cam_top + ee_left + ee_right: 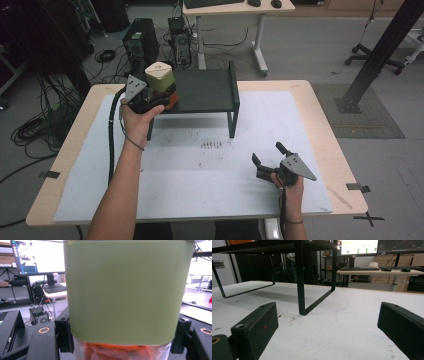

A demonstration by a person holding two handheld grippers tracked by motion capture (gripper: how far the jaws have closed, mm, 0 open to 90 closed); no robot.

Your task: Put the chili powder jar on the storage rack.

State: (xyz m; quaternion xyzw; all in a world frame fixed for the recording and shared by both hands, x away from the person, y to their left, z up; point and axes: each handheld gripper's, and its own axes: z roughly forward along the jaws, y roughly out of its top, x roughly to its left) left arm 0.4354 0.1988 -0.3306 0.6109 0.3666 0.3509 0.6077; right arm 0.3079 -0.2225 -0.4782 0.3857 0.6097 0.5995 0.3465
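A jar (160, 77) with a pale green upper body, a cream top and a clear base holding something orange stands upright at the left end of the black metal shelf (205, 90). My left gripper (162, 97) is shut on it, and in the left gripper view the jar (125, 292) sits between the black pads (63, 333), which press on its lower part. My right gripper (267, 152) rests low over the white mat at the front right, open, with nothing between its fingers. From the right gripper view (327, 327) it faces the shelf's legs (299, 280).
The shelf stands on a white mat (200, 170) that covers a wooden table (325, 130). Dark specks (210, 145) mark the mat in front of the shelf. Beyond the table are computer towers (140, 42), floor cables, a desk (235, 10) and a black post (380, 50).
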